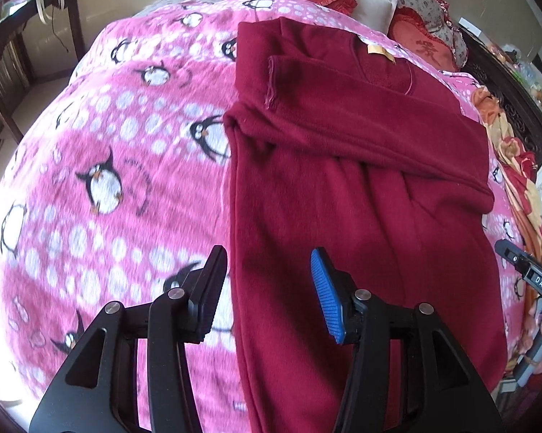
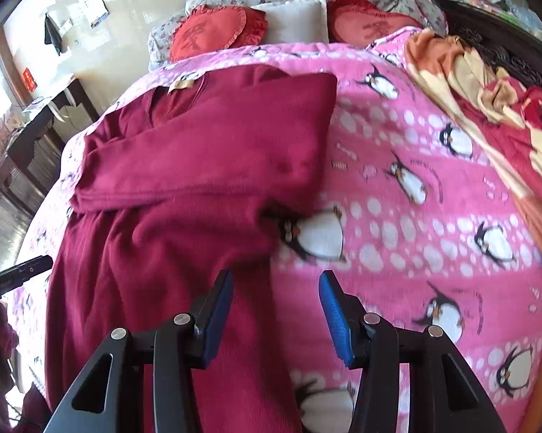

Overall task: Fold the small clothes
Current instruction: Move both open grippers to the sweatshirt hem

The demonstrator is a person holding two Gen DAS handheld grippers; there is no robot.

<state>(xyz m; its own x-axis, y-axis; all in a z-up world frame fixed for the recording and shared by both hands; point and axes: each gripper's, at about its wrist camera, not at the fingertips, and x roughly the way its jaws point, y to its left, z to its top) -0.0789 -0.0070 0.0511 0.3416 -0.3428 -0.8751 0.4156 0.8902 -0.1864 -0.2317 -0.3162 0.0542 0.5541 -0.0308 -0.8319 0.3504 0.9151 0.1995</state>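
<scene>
A dark red fleece top [image 1: 361, 187] lies flat on a pink penguin blanket [image 1: 108, 180], with both sleeves folded across the chest and a tan neck label [image 1: 380, 52] at the far end. My left gripper [image 1: 271, 288] is open and empty, straddling the top's left edge near the hem. In the right wrist view the same top [image 2: 198, 187] lies at the left. My right gripper [image 2: 276, 310] is open and empty over the top's right edge near the hem. The right gripper also shows at the left wrist view's right edge [image 1: 527, 270].
Red heart cushions [image 2: 216, 30] and a white pillow [image 2: 296, 18] lie at the bed's head. An orange and red blanket [image 2: 487, 101] is bunched along the right side. A dark desk [image 2: 43, 130] stands left of the bed.
</scene>
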